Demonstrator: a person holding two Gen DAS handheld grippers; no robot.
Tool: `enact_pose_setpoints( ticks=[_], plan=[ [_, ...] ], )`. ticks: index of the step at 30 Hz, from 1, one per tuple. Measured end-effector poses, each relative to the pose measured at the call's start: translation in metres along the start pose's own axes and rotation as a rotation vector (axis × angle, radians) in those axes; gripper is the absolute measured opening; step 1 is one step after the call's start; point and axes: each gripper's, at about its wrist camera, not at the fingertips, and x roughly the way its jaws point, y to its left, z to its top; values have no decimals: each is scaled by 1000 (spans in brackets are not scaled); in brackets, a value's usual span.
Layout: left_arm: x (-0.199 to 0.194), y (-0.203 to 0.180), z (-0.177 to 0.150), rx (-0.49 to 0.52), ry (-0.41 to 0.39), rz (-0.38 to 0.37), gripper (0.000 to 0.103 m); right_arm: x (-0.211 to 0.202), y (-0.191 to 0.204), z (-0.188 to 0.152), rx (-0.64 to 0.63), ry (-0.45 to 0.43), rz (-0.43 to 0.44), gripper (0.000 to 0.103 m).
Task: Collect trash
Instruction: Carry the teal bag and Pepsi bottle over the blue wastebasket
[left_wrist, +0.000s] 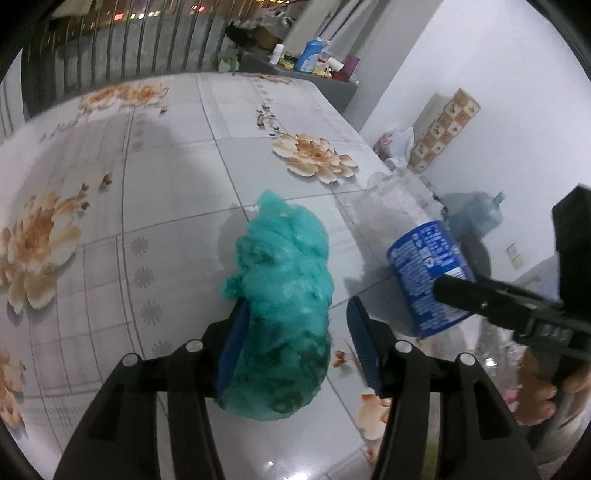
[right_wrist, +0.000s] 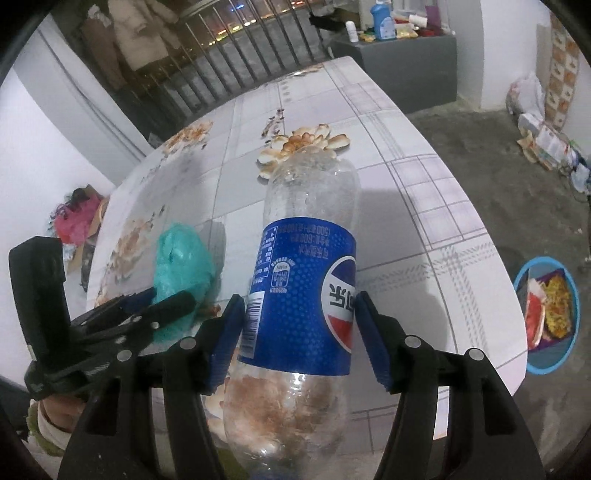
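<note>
step in hand, as judged: both pieces gripped, carry-off pending. right gripper (right_wrist: 299, 332) jaws pinch the pepsi bottle (right_wrist: 306, 291) on its blue label, neck pointing away from them, clear of the desk (right_wrist: 424, 206). left gripper (left_wrist: 295, 347) jaws spread around the green plastic bag (left_wrist: 284, 295); left pad touches, right pad apart. next move calls for closing left, then reaching the blue bin (right_wrist: 546, 314), right of the right jaws.

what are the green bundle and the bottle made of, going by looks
Green bundle: thin plastic film, probably a crumpled bag; it looks translucent, wrinkled and slightly glossy. Bottle: clear rigid plastic, likely PET; the tablecloth pattern shows through it, and a glossy blue printed label wraps its middle.
</note>
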Motion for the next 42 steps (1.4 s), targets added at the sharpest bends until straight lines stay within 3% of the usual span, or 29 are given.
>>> enact_pose_setpoints(
  ticks=[5,16,24,29,42],
  plan=[
    [8,-2,0,45,-15,62,46,-7,-3,-5,11,18,0,62],
    [9,-9,-2,110,-46,114,44,0,-10,-11,43,84,49,64],
    [8,-9,-3,115,-52,122,43,2,-9,-13,34,101,57,64],
    [8,-11,-4,124,-59,134,43,1,-11,-13,39,105,77,57],
    [3,-19,-4,152,-81,151,43,-7,-16,-16,61,68,92,56]
  ],
)
